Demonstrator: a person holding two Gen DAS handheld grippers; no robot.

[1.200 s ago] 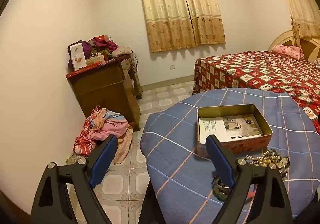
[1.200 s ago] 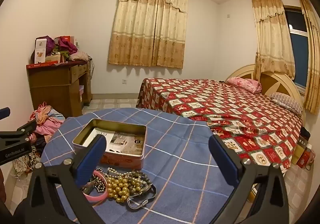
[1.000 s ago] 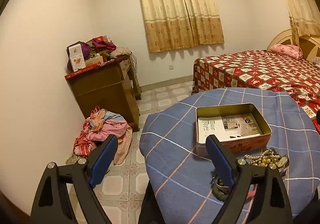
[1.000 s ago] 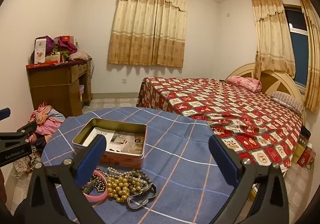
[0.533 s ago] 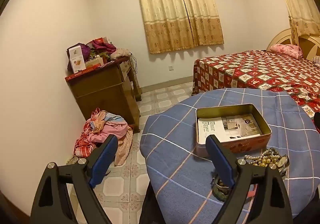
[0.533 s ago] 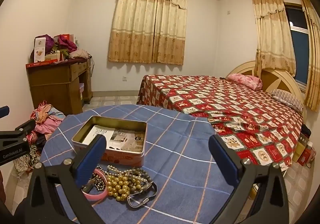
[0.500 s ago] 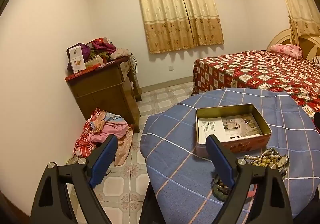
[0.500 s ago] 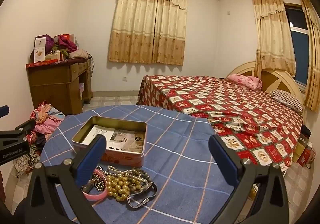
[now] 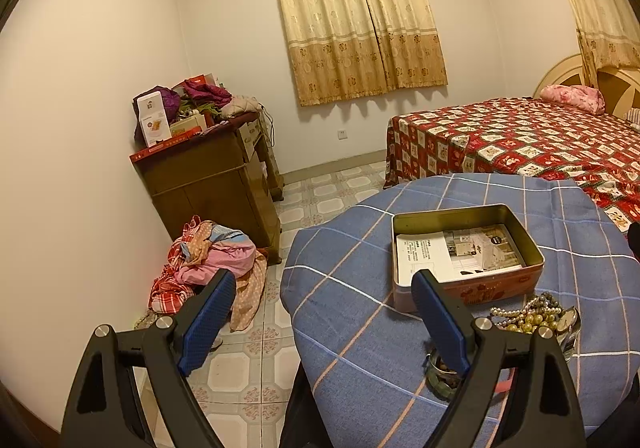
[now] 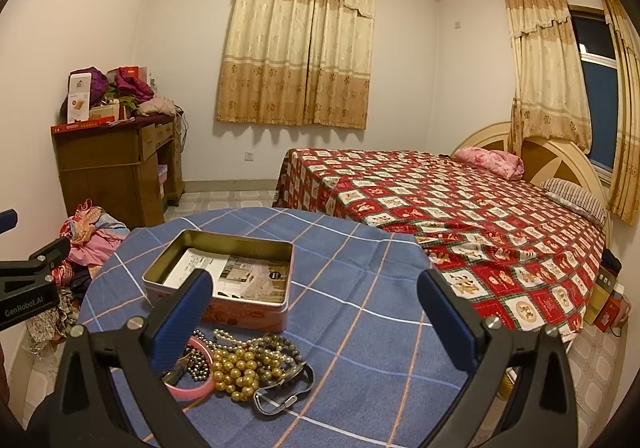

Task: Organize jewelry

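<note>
Both grippers hang over the round table [image 10: 360, 328] with its blue checked cloth, and neither one holds anything. The left gripper [image 9: 320, 312] has its jaws spread wide, one blue pad out over the tiled floor, the other above the table's near edge. The right gripper [image 10: 316, 312] is spread just as wide, hovering above the cloth.

There's the jewelry pile [image 10: 244, 360] at the near side of the table: gold and grey bead strands tangled together, a pink bangle [image 10: 192, 388] touching them on the left, a metal clasp [image 10: 276, 402] at the front. Just behind the heap sits the open tin box [image 10: 218, 274], a printed leaflet [image 10: 240, 282] lying flat inside it.

From the left camera the same beads [image 9: 532, 316] lie just beside the tin [image 9: 468, 248], and a greenish bracelet [image 9: 440, 376] peeks out under the right-hand finger.
</note>
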